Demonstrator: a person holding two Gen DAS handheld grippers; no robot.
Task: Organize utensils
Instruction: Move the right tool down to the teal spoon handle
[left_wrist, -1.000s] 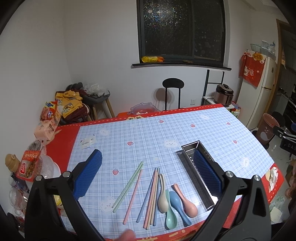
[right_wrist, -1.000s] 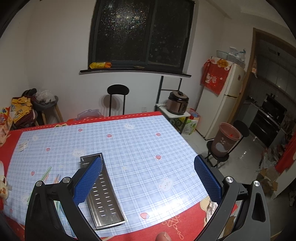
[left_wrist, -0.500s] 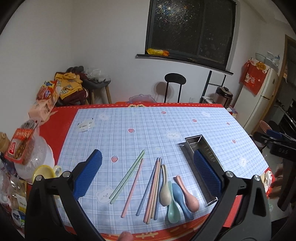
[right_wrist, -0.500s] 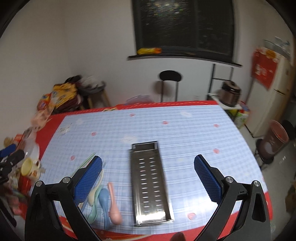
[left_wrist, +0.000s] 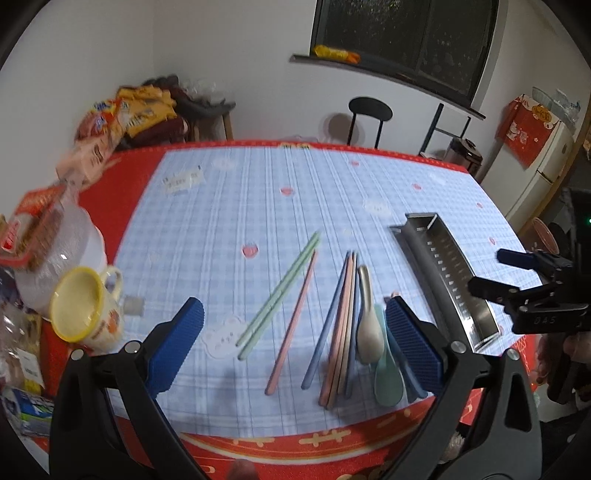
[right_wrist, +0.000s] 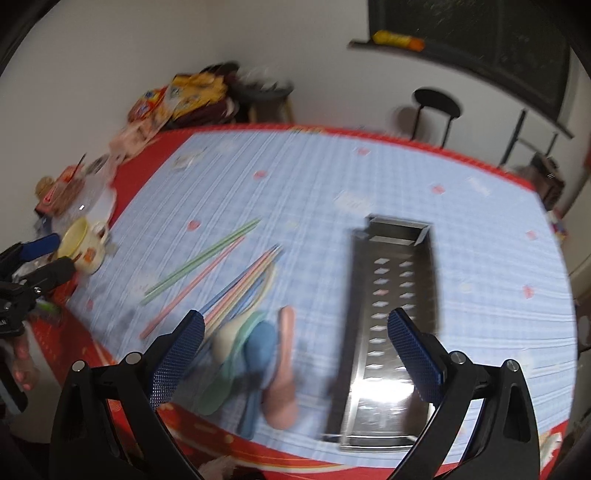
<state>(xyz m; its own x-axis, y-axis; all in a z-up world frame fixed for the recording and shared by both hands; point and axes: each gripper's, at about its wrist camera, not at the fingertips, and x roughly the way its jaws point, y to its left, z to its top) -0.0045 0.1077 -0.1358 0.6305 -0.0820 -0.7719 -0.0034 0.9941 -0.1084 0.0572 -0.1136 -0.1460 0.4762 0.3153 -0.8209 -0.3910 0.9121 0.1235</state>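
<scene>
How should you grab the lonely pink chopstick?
Probably pinch the single pink plastic chopstick across its thin middle, coming straight down from above with the open left gripper. It lies flat on the blue checked tablecloth, with gaps either side separating it from the green chopstick pair and the mixed bundle.

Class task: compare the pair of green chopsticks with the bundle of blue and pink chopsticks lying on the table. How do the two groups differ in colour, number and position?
The green chopsticks are one colour; the blue and pink chopsticks mix two. The green chopsticks are two sticks; the blue and pink chopsticks are several. The green chopsticks lie well clear of the spoons; the blue and pink chopsticks sit right beside the beige spoon. Both groups lie flat on the checked tablecloth, angled alike.
</scene>
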